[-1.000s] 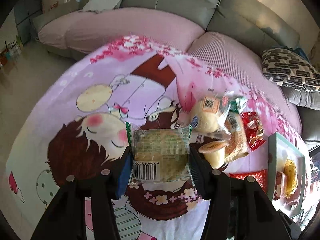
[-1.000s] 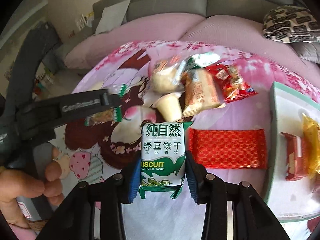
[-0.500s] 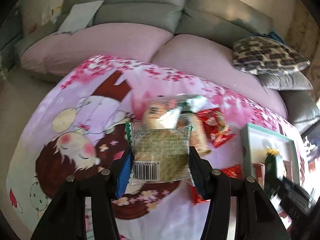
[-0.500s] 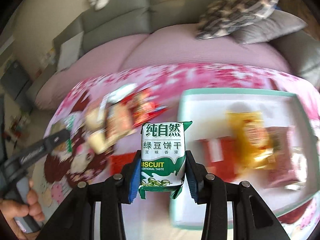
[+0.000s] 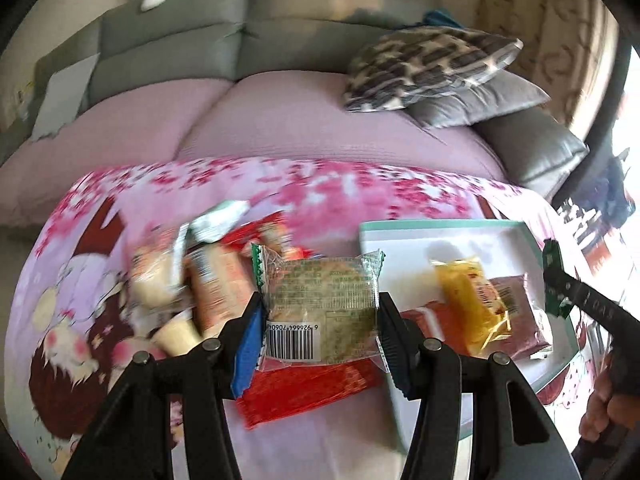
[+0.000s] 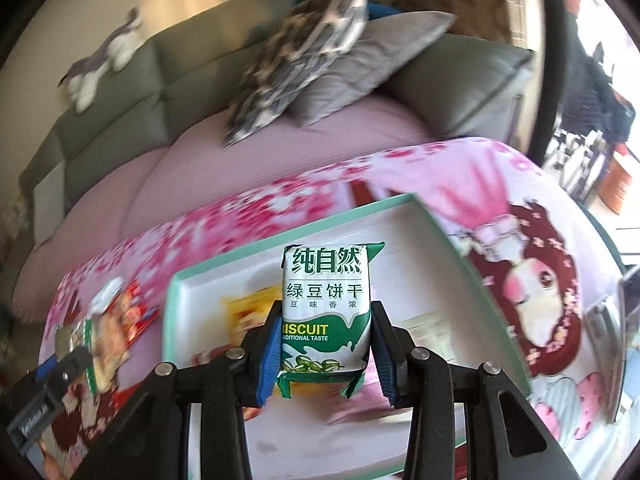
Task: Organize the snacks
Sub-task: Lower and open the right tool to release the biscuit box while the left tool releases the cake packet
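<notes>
Fingers (image 6: 269, 354) hide tray (image 6: 448, 248) snacks, seemingly blurred.

Green-white biscuit packet (image 6: 325, 312) upright above tray (image 6: 448, 240) (teal-rimmed).

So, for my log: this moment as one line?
left gripper: shut on clear packet | right gripper: shut on biscuit pack, over tray

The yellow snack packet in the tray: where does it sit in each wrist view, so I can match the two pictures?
Left wrist: yellow packet lies in the tray, right of centre, overlapping a dark red pack.
Right wrist: yellow packet shows blurred at centre-left, partly hidden behind the right claw and its biscuit pack.
Shared landmark: the tray's green rim.
</notes>
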Tool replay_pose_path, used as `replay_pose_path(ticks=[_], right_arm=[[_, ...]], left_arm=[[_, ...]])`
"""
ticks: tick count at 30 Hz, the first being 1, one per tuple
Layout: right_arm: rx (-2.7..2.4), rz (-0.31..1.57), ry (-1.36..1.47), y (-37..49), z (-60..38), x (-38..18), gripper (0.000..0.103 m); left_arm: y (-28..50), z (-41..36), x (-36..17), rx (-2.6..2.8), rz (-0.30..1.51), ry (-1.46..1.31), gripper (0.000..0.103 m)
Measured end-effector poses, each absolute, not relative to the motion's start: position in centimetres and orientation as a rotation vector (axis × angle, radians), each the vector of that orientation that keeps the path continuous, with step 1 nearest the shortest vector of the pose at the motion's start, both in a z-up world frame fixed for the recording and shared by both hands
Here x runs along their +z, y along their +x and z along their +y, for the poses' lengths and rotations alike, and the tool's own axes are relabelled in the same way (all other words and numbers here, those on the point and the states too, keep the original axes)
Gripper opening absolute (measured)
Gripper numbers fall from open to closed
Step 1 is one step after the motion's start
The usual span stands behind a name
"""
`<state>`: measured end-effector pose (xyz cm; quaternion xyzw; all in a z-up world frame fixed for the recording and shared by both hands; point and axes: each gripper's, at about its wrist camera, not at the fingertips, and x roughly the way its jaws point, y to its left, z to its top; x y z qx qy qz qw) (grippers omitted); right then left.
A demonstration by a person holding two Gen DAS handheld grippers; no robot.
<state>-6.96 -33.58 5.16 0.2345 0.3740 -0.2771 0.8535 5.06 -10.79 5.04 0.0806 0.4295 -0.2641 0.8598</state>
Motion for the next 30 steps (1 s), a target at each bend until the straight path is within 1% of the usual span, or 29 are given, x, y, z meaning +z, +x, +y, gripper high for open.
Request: replay_pose_path(ticks=[9, 20, 30], right_arm=[[-0.654, 0.756, 0.553, -8.2, -37.2, 3.0, 0.043], [-0.673, 0.816, 0.546, -7.7, -37.8, 0.6, 0.043], [-0.663, 0.864, 0.514, -7.0, -37.5, 0.2, 0.043]], left_arm=[[4.6, -16.0, 3.2, -0.622, 0.898, 0.237, 0.056], [6.2, -19.1, 1.4, -0.617, 0.895, 0.266, 0.056], [6.4, -20.7, 0.0, -0.623, 0.923, 0.314, 0.056]])
